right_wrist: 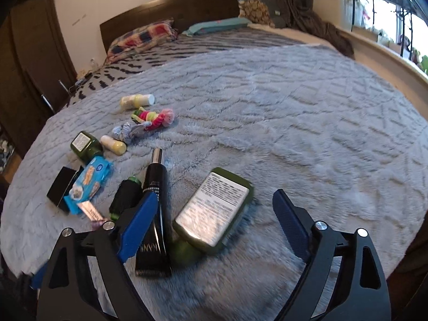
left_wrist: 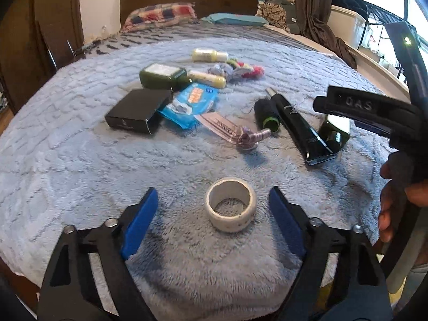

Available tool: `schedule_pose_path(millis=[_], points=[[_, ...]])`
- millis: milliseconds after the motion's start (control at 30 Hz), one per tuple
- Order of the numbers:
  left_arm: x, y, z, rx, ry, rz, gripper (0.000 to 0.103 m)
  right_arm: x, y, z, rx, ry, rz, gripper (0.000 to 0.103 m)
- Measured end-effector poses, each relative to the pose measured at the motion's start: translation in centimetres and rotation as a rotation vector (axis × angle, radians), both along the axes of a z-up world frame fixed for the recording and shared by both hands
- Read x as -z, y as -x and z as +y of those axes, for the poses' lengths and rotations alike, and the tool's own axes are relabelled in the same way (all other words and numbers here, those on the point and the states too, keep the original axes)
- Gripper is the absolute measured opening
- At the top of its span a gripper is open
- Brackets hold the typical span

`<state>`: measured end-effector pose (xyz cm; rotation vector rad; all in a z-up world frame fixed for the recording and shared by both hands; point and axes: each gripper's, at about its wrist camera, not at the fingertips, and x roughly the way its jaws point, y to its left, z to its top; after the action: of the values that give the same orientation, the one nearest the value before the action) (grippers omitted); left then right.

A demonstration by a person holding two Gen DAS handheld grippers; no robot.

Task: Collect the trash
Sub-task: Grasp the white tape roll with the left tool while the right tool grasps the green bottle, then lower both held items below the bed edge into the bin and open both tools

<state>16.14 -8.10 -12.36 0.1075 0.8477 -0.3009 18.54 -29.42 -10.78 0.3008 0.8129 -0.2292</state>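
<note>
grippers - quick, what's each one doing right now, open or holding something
Left gripper: open, empty, fingers either side of the tape roll without touching it.
Right gripper: open, empty, over the green bottle.

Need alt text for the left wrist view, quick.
The open left gripper brackets an empty tape roll standing on a grey fuzzy blanket. Beyond lie a black box, blue wipes pack, black tube and green bottles.

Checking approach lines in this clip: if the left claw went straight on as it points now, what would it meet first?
The tape roll, lying flat on the blanket between the open left claw fingers. Depth is unclear, but nothing shows nearer.
</note>
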Motion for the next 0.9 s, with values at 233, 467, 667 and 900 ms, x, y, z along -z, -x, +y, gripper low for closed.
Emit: schedule_pose_path(millis=[233,467,667,900], points=[[0.7,-1.0,0.3,0.018,0.021,0.010,0.055,1.6,-0.6,-0.3,-0.002,-0.009,0.032,0.064],[0.3,-0.8,-0.1,0.041,0.034,0.014,0.032,0.5,1.8,-0.3,-0.050,0.014,0.018,0.063],[-1.1,1.9,0.2,0.044,0.041,-0.012,0.031,-1.6,6.5,0.2,-0.089,0.017,-0.040,0.063],[-3.8,7.7,1.6,0.041,0.068,-0.066,0.031,-4.2,13.9,2.0,-0.137,0.011,-0.111,0.063]])
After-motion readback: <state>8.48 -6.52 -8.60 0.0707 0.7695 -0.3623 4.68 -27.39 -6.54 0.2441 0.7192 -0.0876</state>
